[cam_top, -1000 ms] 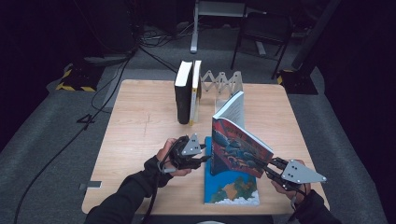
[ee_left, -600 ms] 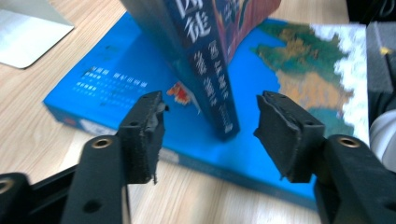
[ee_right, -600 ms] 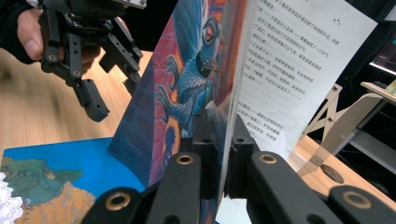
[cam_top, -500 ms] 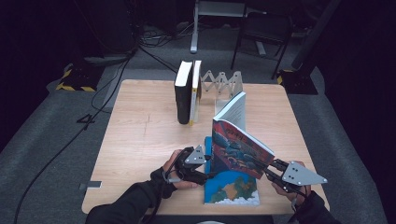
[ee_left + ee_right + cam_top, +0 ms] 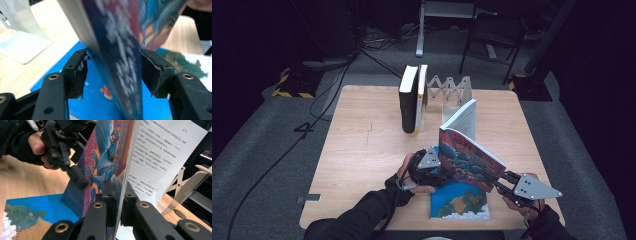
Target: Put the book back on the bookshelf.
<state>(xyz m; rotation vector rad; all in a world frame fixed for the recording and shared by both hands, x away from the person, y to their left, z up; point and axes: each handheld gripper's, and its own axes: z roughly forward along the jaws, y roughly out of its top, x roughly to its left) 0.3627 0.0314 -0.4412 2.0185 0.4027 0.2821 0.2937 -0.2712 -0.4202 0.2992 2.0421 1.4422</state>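
Note:
A book with a colourful dragon cover (image 5: 469,155) stands tilted and half open over a flat blue picture book (image 5: 459,202) at the table's front. My right gripper (image 5: 500,181) is shut on the lower right edge of its cover (image 5: 102,165). My left gripper (image 5: 438,167) is at the book's left side. In the left gripper view its jaws stand open on either side of the spine (image 5: 117,50), with the blue book (image 5: 95,100) beneath. The right gripper (image 5: 117,192) pinches the cover close to a printed page.
A black book (image 5: 407,100) and a yellow-edged book (image 5: 422,97) stand upright at the table's (image 5: 362,150) back centre. Beside them is a white folding rack (image 5: 452,90). A chair and cables lie on the floor behind.
My left gripper has moved right across the table to the tilted book, and its jaws now straddle the spine. The right gripper has kept its hold and barely moved.

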